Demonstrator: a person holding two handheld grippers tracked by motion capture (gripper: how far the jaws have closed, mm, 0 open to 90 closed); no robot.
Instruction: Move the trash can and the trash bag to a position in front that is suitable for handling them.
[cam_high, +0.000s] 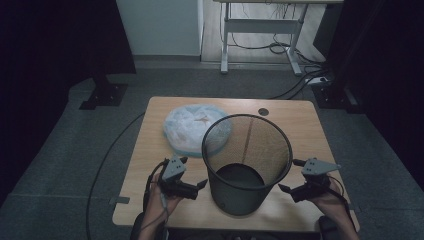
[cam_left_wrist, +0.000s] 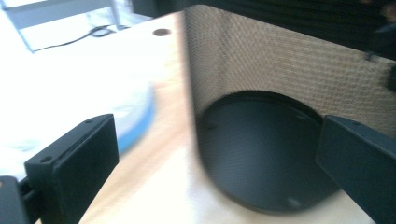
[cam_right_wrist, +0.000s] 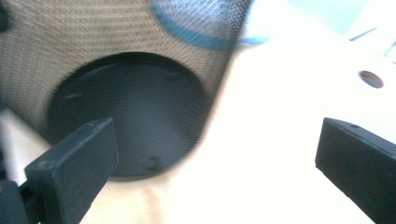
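Mesh bin (cam_high: 247, 165) stands before bagged bundle (cam_high: 196, 127).

So your tabletop (cam_high: 295, 115) is a light wood one with a round grommet hole (cam_high: 263, 111) near its far edge. It sits on grey carpet (cam_high: 75, 150), and you've got a dark cable (cam_high: 102, 165) snaking across that carpet on the left, curving in toward the tabletop's far left corner. Back behind it all there's a white desk frame (cam_high: 260, 35) with a tangle of cables (cam_high: 272, 47) on the floor under it, and what looks like a power strip (cam_high: 320, 79) off to the right. Dark curtains (cam_high: 50, 45) hang on both sides, and a black stand foot (cam_high: 102, 95) sits on the left.
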